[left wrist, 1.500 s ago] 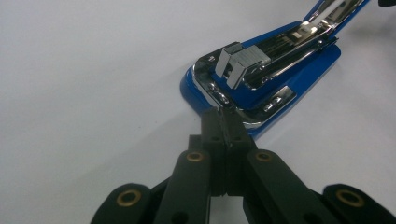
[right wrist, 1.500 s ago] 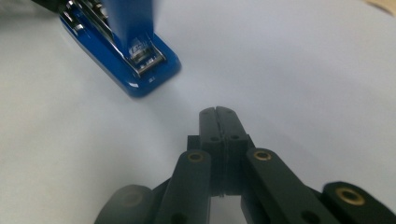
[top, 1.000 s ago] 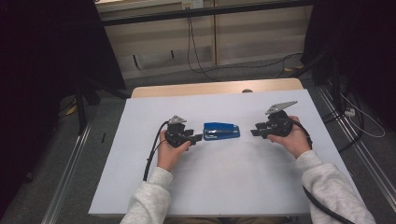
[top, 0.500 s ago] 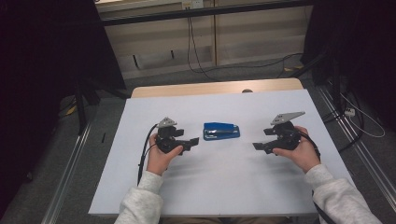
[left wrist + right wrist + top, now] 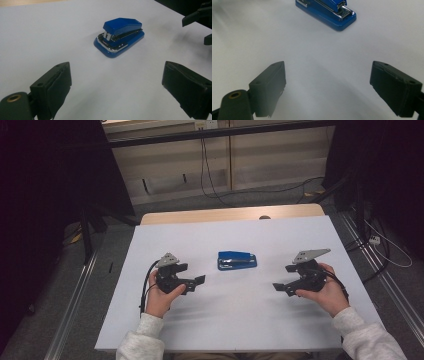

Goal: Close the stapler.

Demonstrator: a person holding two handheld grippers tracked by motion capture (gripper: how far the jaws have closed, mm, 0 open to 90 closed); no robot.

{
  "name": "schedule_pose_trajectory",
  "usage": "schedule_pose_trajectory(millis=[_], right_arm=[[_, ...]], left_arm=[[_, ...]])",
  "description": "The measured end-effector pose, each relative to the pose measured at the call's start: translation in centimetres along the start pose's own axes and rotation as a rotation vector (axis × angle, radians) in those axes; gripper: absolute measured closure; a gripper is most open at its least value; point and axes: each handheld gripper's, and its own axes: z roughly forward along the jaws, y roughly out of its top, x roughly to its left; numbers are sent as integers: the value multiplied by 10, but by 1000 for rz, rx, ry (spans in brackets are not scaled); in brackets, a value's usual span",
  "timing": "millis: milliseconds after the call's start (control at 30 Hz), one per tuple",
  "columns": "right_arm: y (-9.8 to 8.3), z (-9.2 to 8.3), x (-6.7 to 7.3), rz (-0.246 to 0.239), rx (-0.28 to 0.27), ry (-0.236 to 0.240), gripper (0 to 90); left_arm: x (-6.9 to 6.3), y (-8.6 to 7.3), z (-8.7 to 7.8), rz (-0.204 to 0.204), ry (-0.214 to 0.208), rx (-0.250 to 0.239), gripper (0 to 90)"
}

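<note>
Since both hands sit well apart from the blue stapler (image 5: 237, 260), left gripper (image 5: 199, 280) and right gripper (image 5: 276, 287) have just been opening, jaws spread around nothing, stapler resting flat mid-surface (image 5: 225, 320).

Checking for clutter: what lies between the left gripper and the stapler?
Nothing: in the left gripper view, bare white table separates the open left gripper from the blue stapler.

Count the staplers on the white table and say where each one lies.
1. The blue stapler lies flat near the middle of the white table, between the left gripper and the right gripper, touching neither.
</note>
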Motion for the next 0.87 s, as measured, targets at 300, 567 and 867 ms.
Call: schedule_pose_trajectory(millis=[300,567,867], right_arm=[[-7,-7,4,3,15,-1,133],[-15,-16,9,1,11,2,131],[-24,-25,16,-3,25,0,124]], left_arm=[[2,-13,-20,-5,14,-8,88],[2,-27,-41,-8,33,-12,83],[5,-42,-64,-23,50,-32,80]])
